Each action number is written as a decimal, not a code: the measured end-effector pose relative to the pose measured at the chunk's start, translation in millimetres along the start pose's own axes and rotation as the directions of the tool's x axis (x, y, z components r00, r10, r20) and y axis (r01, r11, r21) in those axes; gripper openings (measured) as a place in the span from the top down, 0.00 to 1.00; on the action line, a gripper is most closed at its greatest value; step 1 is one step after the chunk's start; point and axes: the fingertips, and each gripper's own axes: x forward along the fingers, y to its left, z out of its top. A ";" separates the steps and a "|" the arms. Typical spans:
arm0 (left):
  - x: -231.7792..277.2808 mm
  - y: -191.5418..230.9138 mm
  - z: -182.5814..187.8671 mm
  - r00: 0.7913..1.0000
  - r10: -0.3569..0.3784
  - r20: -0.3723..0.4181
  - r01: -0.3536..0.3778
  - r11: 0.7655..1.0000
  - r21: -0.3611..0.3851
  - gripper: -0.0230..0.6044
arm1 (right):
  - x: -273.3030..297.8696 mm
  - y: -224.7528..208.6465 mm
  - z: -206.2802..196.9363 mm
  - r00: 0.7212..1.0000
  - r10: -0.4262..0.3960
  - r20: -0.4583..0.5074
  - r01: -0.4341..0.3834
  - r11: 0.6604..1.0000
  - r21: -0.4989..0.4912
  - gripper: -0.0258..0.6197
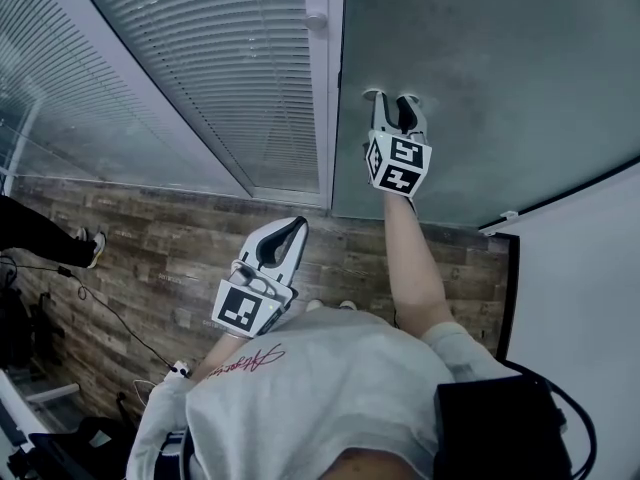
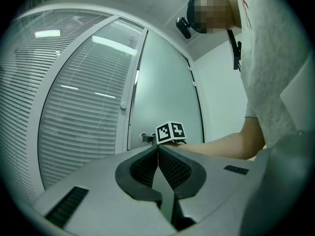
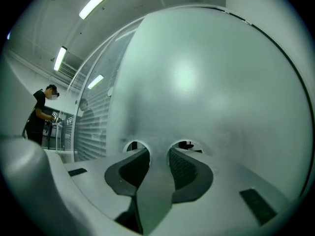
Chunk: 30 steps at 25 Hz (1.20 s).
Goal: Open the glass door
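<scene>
- Frosted, smooth glass door (image 1: 500, 88), flat and grey-green; ribbed slatted blinds (image 1: 220, 78) just left of the door, past a narrow white frame (image 1: 322, 118).
- Wood-plank floor (image 1: 150, 258), rough-grained, at the foot of the door.
- Right gripper (image 1: 397, 100) fingers spread apart with nothing between them, tips at the door pane near its left edge, seemingly touching; small metal fitting (image 2: 147, 138) on the door just beside them.
- Left gripper (image 1: 297, 224) fingers pressed together, empty, well back from the door.
- White wall (image 1: 590, 268) hard against the door's right edge; more room over the floor left of the door.
</scene>
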 end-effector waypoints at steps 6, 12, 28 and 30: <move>-3.9 2.7 1.2 1.000 -0.015 0.007 0.015 1.000 0.014 0.94 | -5.3 2.9 0.5 1.000 0.002 0.007 -0.002 1.000 -0.003 0.75; -5.9 2.6 4.1 0.999 -0.046 0.014 0.046 0.999 0.026 0.94 | -15.1 4.9 -2.7 1.000 0.007 0.009 -0.008 1.000 0.012 0.75; -30.4 -16.2 -0.6 0.991 -0.133 0.014 0.133 0.991 0.010 0.94 | -59.8 14.4 3.0 0.999 0.022 0.028 -0.021 1.000 -0.001 0.75; -33.9 -19.1 -2.5 0.990 -0.138 0.009 0.138 0.990 0.017 0.94 | -66.9 15.7 3.6 0.999 0.026 0.028 -0.026 1.000 -0.001 0.75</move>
